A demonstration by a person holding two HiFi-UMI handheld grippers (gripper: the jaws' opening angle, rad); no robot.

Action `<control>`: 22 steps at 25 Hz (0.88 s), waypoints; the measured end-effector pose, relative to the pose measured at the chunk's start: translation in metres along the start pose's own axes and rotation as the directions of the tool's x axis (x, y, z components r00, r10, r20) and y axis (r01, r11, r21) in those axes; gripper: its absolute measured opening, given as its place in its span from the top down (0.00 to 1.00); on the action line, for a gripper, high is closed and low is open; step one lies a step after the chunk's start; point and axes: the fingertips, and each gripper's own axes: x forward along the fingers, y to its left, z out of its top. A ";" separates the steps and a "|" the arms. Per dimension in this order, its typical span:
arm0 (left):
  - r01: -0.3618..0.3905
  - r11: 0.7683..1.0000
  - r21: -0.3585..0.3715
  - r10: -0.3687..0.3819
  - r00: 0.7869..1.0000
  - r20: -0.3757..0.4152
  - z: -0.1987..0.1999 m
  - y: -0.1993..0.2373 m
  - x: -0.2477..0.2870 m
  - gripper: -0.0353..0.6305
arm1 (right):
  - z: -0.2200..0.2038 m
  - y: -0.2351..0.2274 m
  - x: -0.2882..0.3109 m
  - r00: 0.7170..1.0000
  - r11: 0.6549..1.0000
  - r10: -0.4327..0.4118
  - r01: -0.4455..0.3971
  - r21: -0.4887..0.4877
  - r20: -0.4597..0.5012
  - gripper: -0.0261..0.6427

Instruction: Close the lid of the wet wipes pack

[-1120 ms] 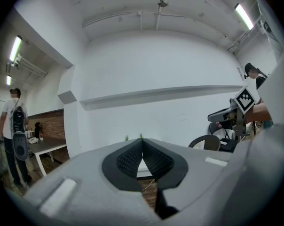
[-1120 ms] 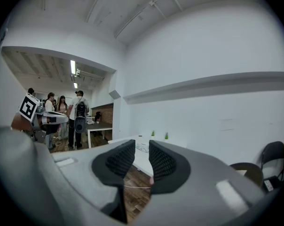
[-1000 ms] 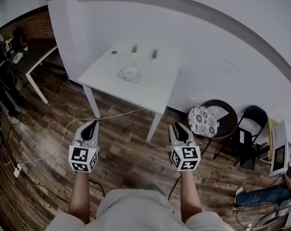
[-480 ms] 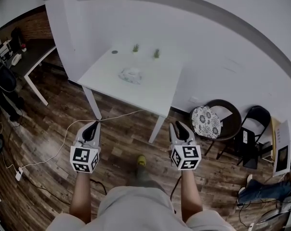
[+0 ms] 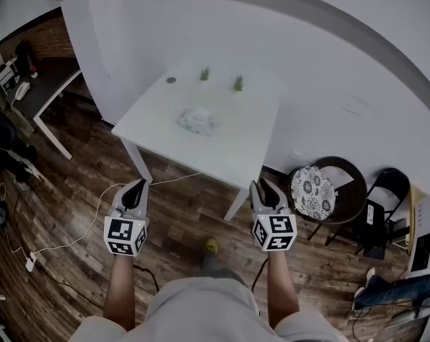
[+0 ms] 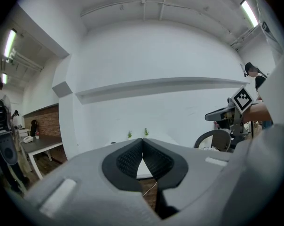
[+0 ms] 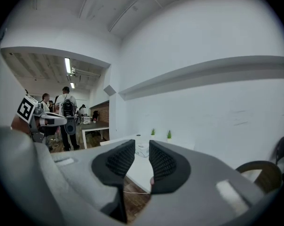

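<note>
Stepped closer to white table (image 5: 233,142) bearing wet wipes pack (image 5: 196,120) since 1 s ago. Holding left gripper (image 5: 137,184) pressed together, right gripper (image 5: 260,185) slightly spread, empty.

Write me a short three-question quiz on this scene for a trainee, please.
1. True or false: the wet wipes pack lies on the white table.
2. How many small green plants stand near the table's far edge? A: one. B: two. C: four.
3. Fill in: the jaws of the left gripper are ___, while those of the right gripper stand slightly apart.
Key: 1 true; 2 B; 3 together.
</note>
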 end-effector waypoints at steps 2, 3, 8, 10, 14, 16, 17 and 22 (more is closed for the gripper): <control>-0.003 1.000 -0.002 0.003 1.000 -0.008 0.001 0.007 0.024 0.94 | 0.003 -0.010 0.025 1.000 1.000 0.007 -0.007 0.004 -0.005 0.81; -0.005 1.000 -0.004 0.005 1.000 -0.013 0.001 0.009 0.036 0.93 | 0.004 -0.016 0.037 1.000 1.000 0.011 -0.011 0.006 -0.008 0.81; -0.025 1.000 -0.008 0.024 0.999 -0.037 0.006 0.025 0.100 0.94 | 0.012 -0.048 0.100 0.999 0.999 0.032 -0.031 0.017 -0.021 0.81; -0.027 1.000 -0.005 0.027 0.999 -0.044 0.009 0.028 0.125 0.94 | 0.014 -0.061 0.124 0.999 0.999 0.043 -0.043 0.021 -0.025 0.81; -0.030 1.000 -0.001 0.030 0.998 -0.047 0.014 0.031 0.167 0.93 | 0.018 -0.083 0.163 0.998 0.998 0.057 -0.057 0.027 -0.030 0.81; -0.034 0.999 -0.003 0.034 0.998 -0.053 0.013 0.032 0.182 0.93 | 0.018 -0.090 0.175 0.998 0.998 0.062 -0.061 0.030 -0.033 0.81; -0.035 0.999 -0.003 0.035 0.998 -0.055 0.013 0.033 0.188 0.93 | 0.018 -0.093 0.181 0.997 0.997 0.066 -0.065 0.033 -0.035 0.81; -0.038 0.999 -0.003 0.038 0.998 -0.059 0.014 0.044 0.214 0.93 | 0.020 -0.099 0.208 0.995 0.996 0.086 -0.085 0.029 -0.046 0.81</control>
